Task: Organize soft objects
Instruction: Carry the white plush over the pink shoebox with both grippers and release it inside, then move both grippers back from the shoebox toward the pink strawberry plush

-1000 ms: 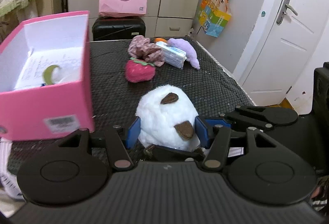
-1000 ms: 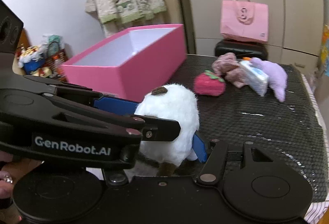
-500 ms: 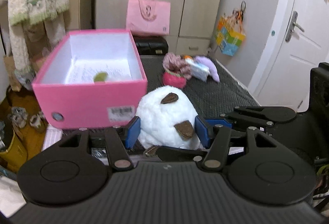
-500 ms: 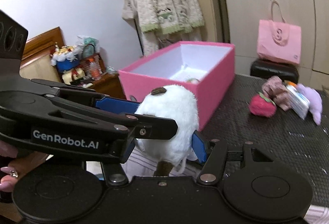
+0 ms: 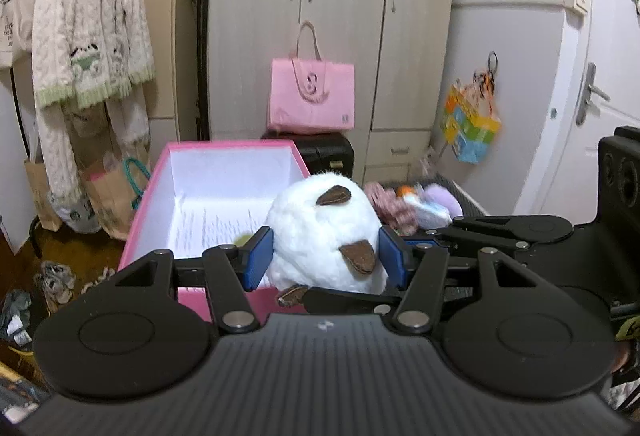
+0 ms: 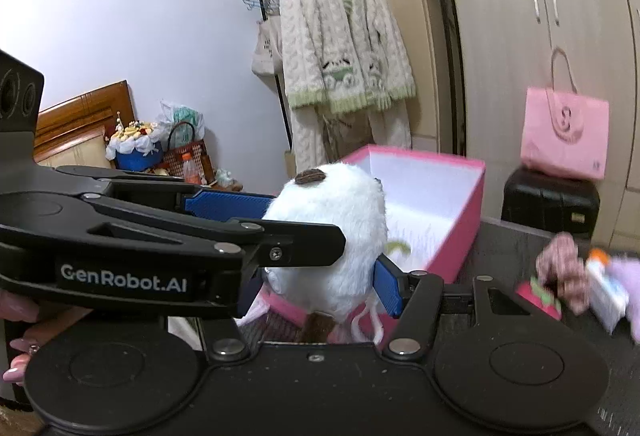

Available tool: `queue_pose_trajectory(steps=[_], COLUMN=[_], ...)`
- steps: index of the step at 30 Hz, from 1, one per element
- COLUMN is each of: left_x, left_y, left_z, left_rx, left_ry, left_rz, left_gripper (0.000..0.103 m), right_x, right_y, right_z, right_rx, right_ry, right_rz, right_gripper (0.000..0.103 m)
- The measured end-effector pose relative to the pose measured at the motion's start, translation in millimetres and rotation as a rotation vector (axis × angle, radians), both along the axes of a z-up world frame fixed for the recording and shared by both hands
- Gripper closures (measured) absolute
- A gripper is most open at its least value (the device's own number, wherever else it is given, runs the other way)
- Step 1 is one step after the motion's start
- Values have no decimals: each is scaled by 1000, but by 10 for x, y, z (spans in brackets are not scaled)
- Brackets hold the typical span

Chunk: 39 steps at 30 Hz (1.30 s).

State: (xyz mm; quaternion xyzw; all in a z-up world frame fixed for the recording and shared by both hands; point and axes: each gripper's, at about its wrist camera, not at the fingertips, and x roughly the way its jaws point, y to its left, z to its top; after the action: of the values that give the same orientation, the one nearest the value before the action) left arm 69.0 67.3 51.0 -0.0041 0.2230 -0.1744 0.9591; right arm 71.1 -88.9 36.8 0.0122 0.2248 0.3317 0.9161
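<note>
Plush (image 5: 320,232), white and fluffy, sits clamped between both tongs, left (image 5: 326,256) and right (image 6: 320,236), at the pink box's (image 5: 224,151) near rim. "GenRobot.AI" (image 6: 123,278) reads along one arm.

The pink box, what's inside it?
Inside the pink box lies white paper with faint writing and a small green thing, too blurred to name. The white plush held in front hides the near right part, so anything there cannot be seen.
</note>
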Motion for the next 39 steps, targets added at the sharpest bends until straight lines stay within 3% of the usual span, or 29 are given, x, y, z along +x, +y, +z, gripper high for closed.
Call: queue_pose_trajectory(steps=[6, 11, 16, 20, 31, 35, 39], left_x=[274, 602, 1005, 1263, 1900, 1885, 1773], left_y=[93, 135, 283, 362, 341, 339, 339], left_z=[137, 41, -157, -213, -417, -452, -448], left_rx=[-13, -3, -86, -106, -72, -37, -4], left_ry=[-47, -61, 12, 51, 189, 182, 182], left_rz=[21, 64, 82, 88, 141, 198, 203], left_gripper=[48, 45, 45, 45, 46, 42, 41], right_x=[308, 612, 1003, 1269, 1918, 1978, 1892], right_y=[102, 233, 282, 303, 520, 499, 379], right_z=[185, 179, 19, -10, -178, -228, -224], right_rx=[-7, -52, -57, -78, -267, -324, -310], right_ry=[-45, -70, -29, -11, 17, 14, 25], right_rz=[8, 46, 47, 75, 127, 59, 56], right_gripper=[39, 39, 40, 40, 40, 38, 38])
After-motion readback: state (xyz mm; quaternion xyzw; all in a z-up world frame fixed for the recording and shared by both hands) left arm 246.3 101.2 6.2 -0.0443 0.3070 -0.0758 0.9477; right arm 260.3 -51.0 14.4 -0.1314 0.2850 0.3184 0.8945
